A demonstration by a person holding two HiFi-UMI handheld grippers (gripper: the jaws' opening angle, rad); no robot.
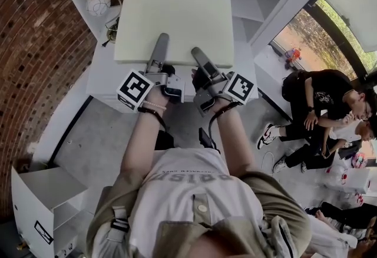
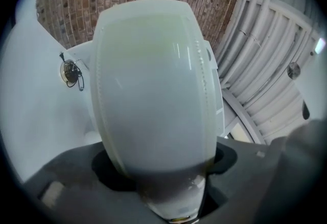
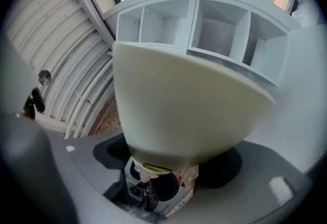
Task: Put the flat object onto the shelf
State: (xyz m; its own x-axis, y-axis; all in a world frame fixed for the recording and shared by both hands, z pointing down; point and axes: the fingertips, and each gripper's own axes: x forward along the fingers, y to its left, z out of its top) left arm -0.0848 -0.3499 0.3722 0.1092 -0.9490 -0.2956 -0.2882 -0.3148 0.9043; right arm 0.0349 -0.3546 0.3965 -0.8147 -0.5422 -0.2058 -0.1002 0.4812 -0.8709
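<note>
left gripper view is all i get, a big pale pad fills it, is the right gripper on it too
Observer: Yes, the right gripper clamps the flat pad at its near edge, beside the left gripper.
Operator: where's the shelf
Observer: A white cubby shelf stands beyond the pad's far edge.
Operator: anyone nearby
Observer: People sit on the floor off to the right.

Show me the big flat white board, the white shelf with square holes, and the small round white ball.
big flat white board [image 1: 177,21], head view, middle of its top face.
white shelf with square holes [image 3: 217,31], right gripper view, back of one hole.
small round white ball [image 1: 98,2], head view, its middle.
</note>
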